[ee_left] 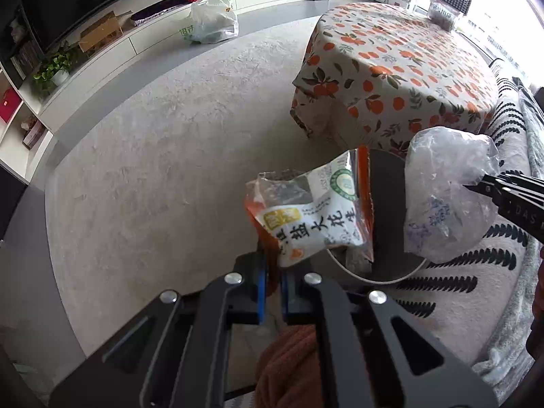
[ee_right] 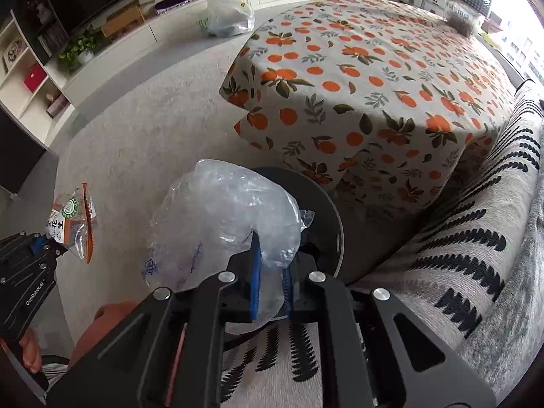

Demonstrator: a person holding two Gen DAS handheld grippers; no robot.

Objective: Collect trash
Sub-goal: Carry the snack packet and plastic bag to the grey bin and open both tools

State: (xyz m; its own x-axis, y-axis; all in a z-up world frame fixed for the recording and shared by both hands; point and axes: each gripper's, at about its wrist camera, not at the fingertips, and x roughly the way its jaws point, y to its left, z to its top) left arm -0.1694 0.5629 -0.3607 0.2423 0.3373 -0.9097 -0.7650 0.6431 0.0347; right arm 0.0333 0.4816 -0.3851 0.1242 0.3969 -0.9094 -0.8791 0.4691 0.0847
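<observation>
Left gripper (ee_left: pixel 272 282) pinched shut on peanut snack wrapper (ee_left: pixel 316 210), held over the near rim of the dark round bin (ee_left: pixel 387 265). Right gripper (ee_right: pixel 272 282) clamps crumpled clear plastic bag (ee_right: pixel 224 217) above the same bin, beside the orange-print bench (ee_right: pixel 357 78) corner.

A: What do the tools look like?
B: The left hand-held gripper (ee_left: pixel 273 284) and the right hand-held gripper (ee_right: pixel 272 280) share black angular frames, round silver screws and blue pads (ee_right: pixel 255 282).
A: Markings?
B: White lettering on the left one's side.
</observation>
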